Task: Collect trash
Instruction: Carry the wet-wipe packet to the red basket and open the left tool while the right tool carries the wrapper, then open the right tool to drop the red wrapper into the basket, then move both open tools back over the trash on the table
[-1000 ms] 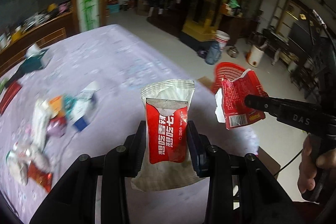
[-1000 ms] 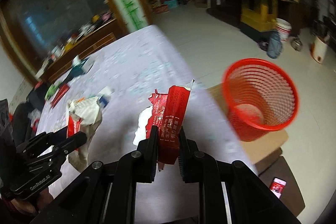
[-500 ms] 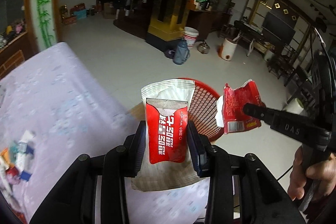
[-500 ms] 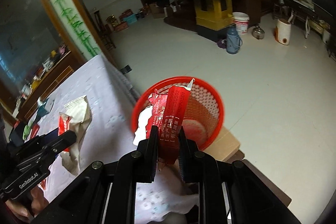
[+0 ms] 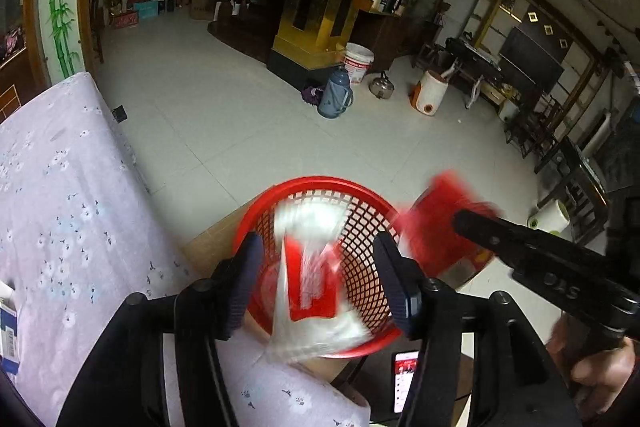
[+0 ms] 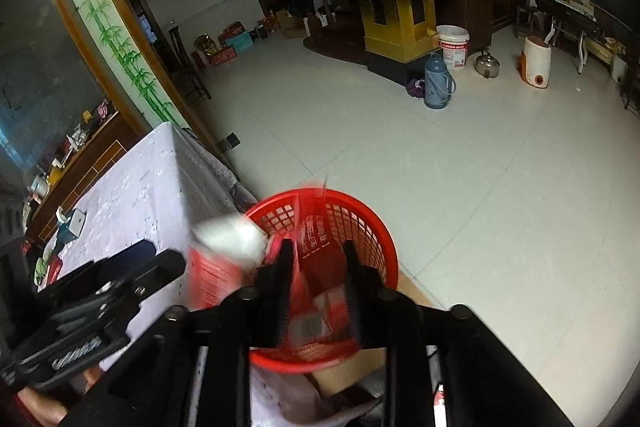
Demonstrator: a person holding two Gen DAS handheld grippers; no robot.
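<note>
A red mesh basket [image 5: 320,183] [image 6: 384,239] stands just below both grippers, beside the table corner. My left gripper [image 5: 318,279] is open wide, and a blurred red-and-white wet-wipe pack [image 5: 308,275] [image 6: 224,251] hangs loose between its fingers over the basket mouth. My right gripper [image 6: 317,279] is open too; a blurred red snack wrapper [image 6: 316,259] [image 5: 440,211] sits loose between its fingers, over the basket. In the left wrist view the right gripper comes in from the right, with a hand [image 5: 592,379] on its handle.
The table with a lilac flowered cloth [image 5: 60,207] [image 6: 140,187] lies to the left. The basket rests on a brown cardboard box [image 5: 212,243], with a phone [image 5: 404,379] lying below it. A blue thermos [image 5: 334,97], a white bucket and a kettle stand far off on the tiled floor.
Both grippers swung from above the table to over the red basket. Their fingers have spread, and the wet-wipe pack and the red wrapper now blur downward, no longer pinched.
</note>
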